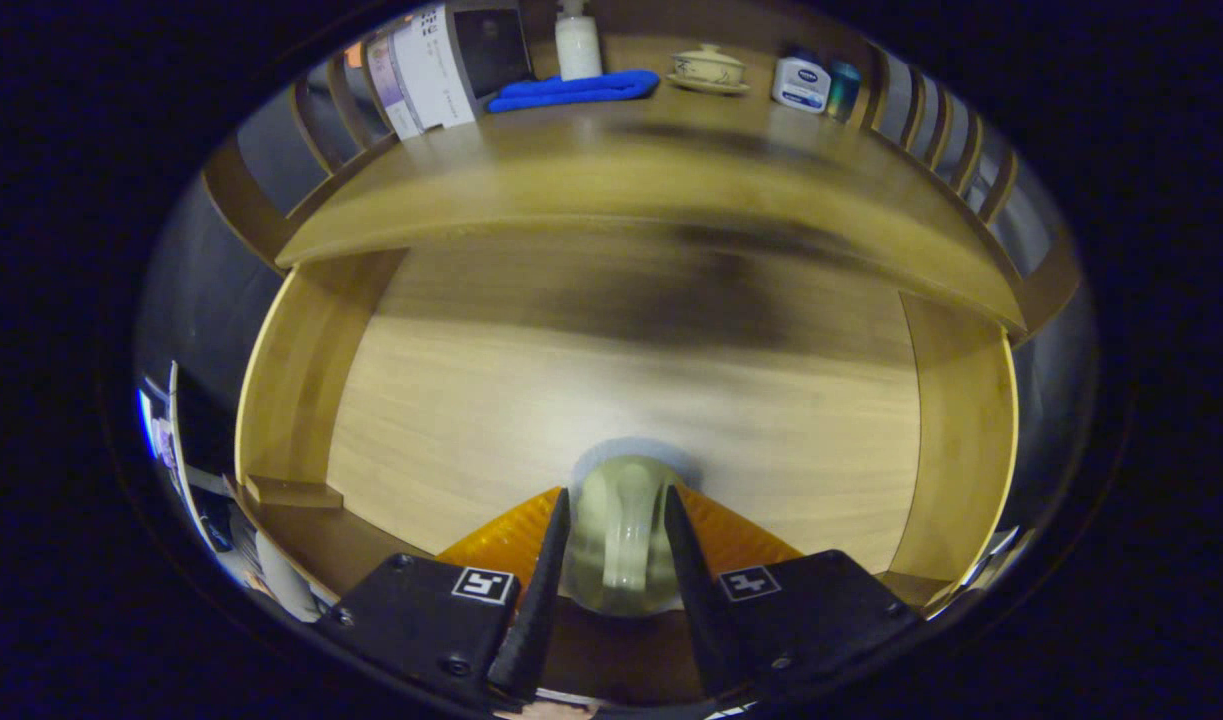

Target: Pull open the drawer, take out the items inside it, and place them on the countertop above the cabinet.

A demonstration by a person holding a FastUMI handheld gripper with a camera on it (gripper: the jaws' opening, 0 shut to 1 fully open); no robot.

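Note:
A pale glazed cup [621,540] with a handle sits between my two fingers, and both fingers press against its sides. My gripper [617,492] is shut on it, over the near part of the open wooden drawer [291,380]. The cup casts a small shadow on the drawer floor just ahead of it. The rest of the drawer floor beyond the cup looks bare and blurred. Above and beyond the drawer lies the wooden countertop [621,170].
At the back of the countertop stand a blue folded cloth [574,89], a white pump bottle [578,42], a lidded tea bowl on a saucer [709,69], a white jar [801,83], a teal can [843,90] and a leaning box [426,68]. Wooden rails edge both sides.

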